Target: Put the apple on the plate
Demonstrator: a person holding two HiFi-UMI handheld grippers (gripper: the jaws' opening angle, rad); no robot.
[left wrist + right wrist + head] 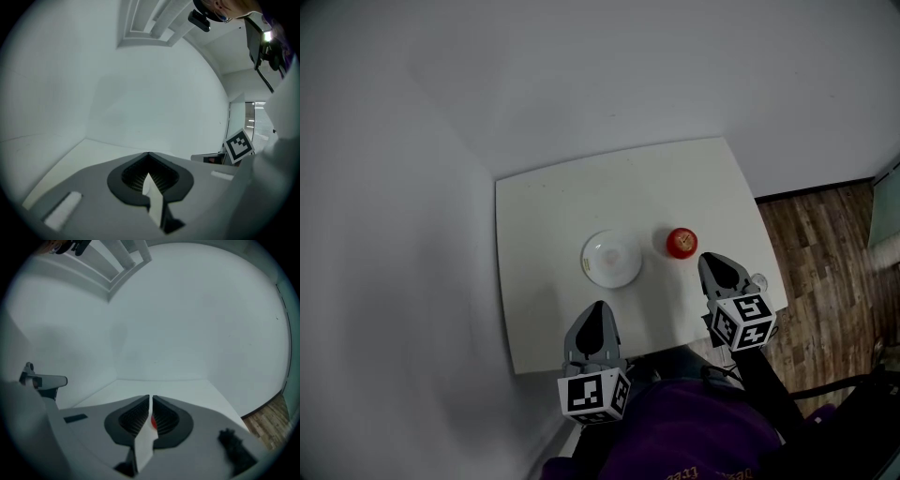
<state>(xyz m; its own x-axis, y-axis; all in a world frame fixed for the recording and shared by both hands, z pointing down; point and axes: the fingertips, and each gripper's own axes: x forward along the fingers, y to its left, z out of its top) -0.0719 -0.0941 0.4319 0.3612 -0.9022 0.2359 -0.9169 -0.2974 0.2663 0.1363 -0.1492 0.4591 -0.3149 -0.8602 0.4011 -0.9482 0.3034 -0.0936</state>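
A red apple sits on the white table, right of a small white plate. My right gripper hovers just short of the apple on its near side, jaws shut and empty. In the right gripper view a sliver of the apple shows through the slit between the closed jaws. My left gripper hangs over the table's near edge, below the plate, jaws shut with nothing in them. The left gripper view shows its closed jaws and bare tabletop; the plate is hidden there.
The table stands in a corner between two pale walls. Wooden floor lies to the right. A small clear knob-like thing sits at the table's right edge beside my right gripper. A person's purple sleeve fills the bottom.
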